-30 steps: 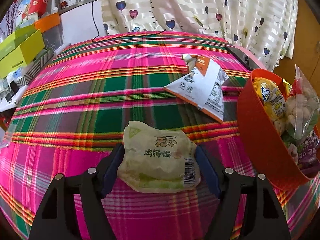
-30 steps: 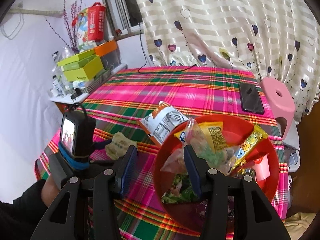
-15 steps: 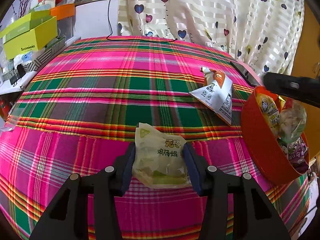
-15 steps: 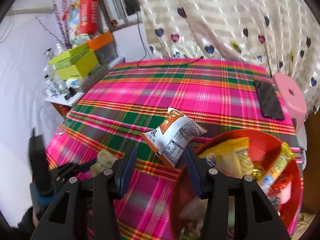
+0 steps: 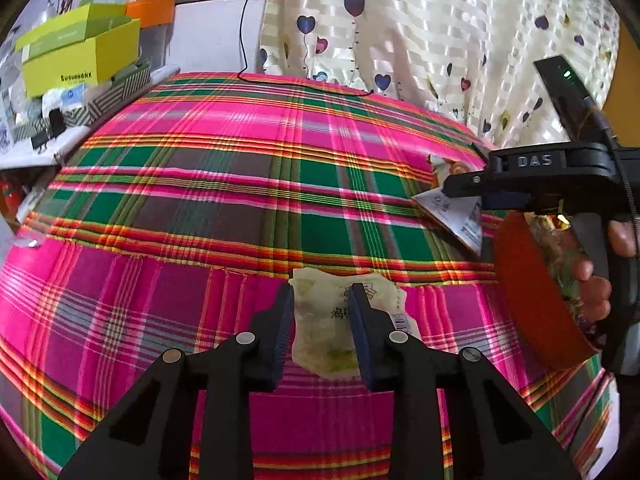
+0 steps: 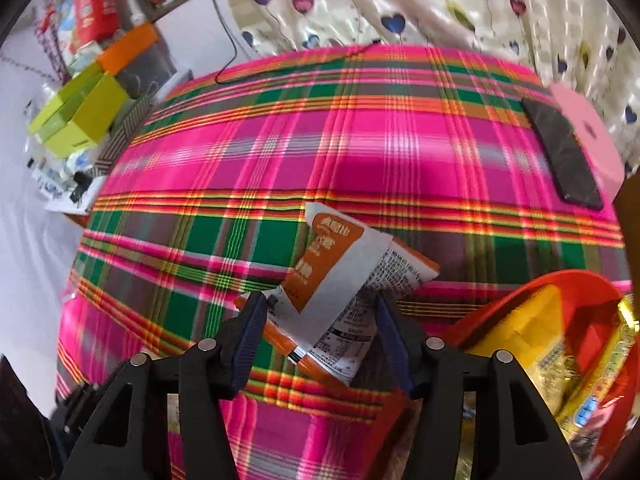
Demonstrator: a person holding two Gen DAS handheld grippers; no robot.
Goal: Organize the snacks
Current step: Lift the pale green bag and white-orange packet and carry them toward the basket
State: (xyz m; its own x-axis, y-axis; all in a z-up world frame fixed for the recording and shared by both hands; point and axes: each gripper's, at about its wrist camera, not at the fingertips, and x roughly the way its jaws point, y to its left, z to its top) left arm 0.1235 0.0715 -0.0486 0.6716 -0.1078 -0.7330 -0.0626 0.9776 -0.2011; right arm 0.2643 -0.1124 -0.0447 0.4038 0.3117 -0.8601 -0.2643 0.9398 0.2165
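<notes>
Left wrist view: left gripper [image 5: 320, 324] has just been closing; a second ago the fingers [image 5: 282, 330] stood wide on either side of the pale green snack packet [image 5: 324, 334], now they pinch it, squeezing its left part while the right edge with the barcode sticks out past the right finger. Packet looks to be resting on the plaid desk [image 5: 240, 184], near its front edge, not lifted as far as I can tell. Red bowl [image 5: 532, 292] is to the right, near but apart, already holding several snacks. Right gripper body and the person's hand [image 5: 600, 280] have come into this view above the bowl; they were absent a second ago.

Right wrist view: right gripper [image 6: 320, 332] has swung off the bowl, which it hung over a second ago, and down to the orange-and-white snack bag [image 6: 340, 280] lying on the desk just left of the red bowl [image 6: 540, 304]. Its jaws have just been opening; fingers [image 6: 248, 328] are spread with the bag's lower end between them, pads not visibly pressing it. Black phone [image 6: 560, 152] lies at the far right of the desk, well apart.

Read: left grab is made, so lifting and carrying to the bowl looks next. Right is lined up for the last loose bag and needs to close. Off-centre pinch on the packet could let it swing or slip.
</notes>
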